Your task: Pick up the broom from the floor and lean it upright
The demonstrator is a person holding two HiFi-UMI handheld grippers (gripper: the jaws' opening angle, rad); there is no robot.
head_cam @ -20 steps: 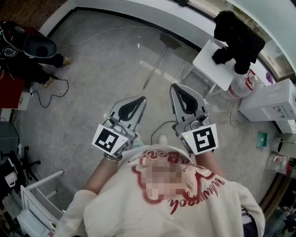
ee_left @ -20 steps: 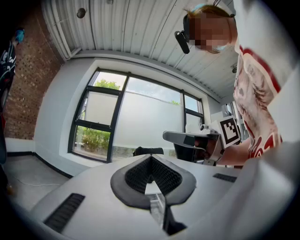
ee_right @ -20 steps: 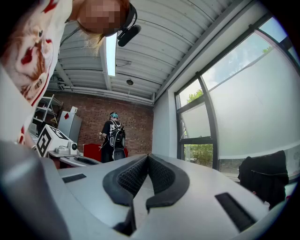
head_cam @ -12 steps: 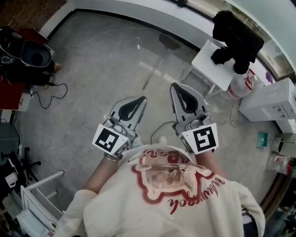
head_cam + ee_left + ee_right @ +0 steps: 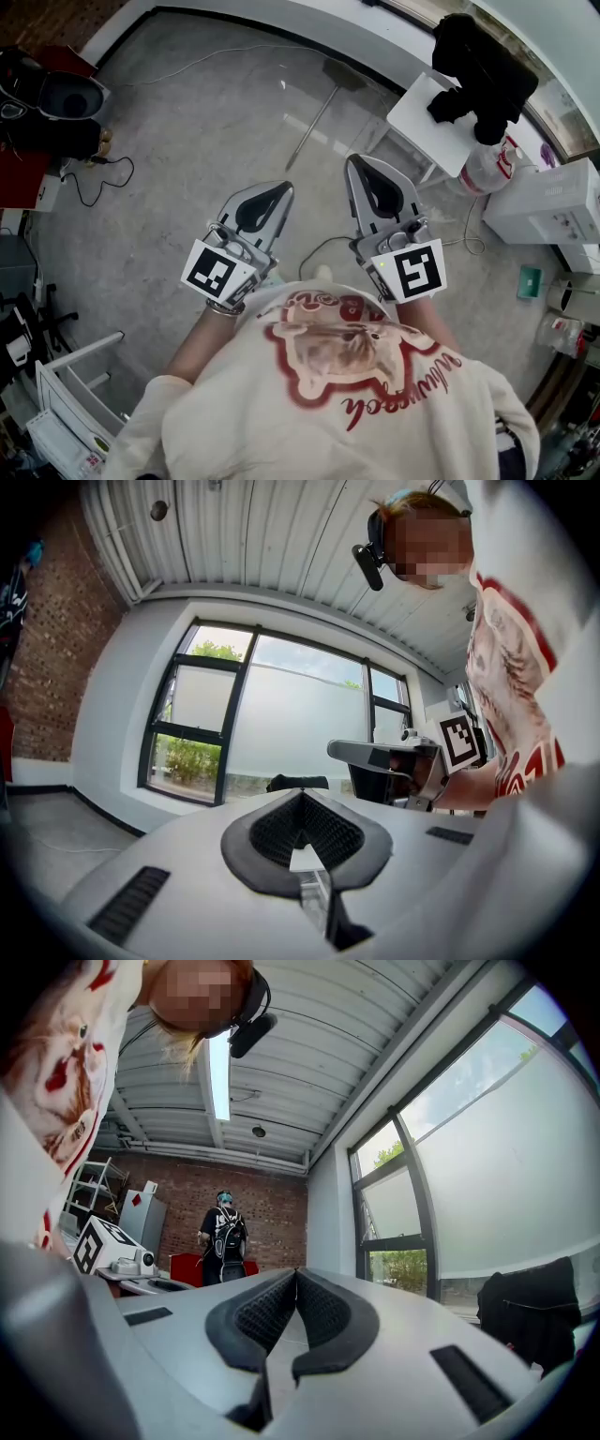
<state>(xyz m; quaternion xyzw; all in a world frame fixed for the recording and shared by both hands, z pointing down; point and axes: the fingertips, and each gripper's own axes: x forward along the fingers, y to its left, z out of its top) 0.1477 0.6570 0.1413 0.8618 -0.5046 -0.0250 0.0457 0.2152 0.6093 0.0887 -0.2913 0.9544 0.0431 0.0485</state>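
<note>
The broom [image 5: 315,125] lies on the grey floor ahead of me, a thin pole with its head [image 5: 343,77] toward the far wall. My left gripper [image 5: 284,188] and right gripper [image 5: 353,162] are held level side by side above the floor, well short of the pole's near end. Both are shut with nothing between the jaws. In the left gripper view the jaws [image 5: 300,795] meet at the tip, and the right gripper [image 5: 375,756] shows beyond them. In the right gripper view the pads [image 5: 281,1309] touch at the tip. The broom is in neither gripper view.
A white table [image 5: 427,127] with a black bag [image 5: 483,66] stands at the right, white boxes [image 5: 548,202] beside it. Cables [image 5: 98,178] and dark equipment [image 5: 56,98] lie at the left, a white rack [image 5: 66,394] at lower left. A person [image 5: 223,1232] stands by the brick wall.
Both grippers have drifted slightly up the picture, away from my body, and stay shut. The broom has not moved.
</note>
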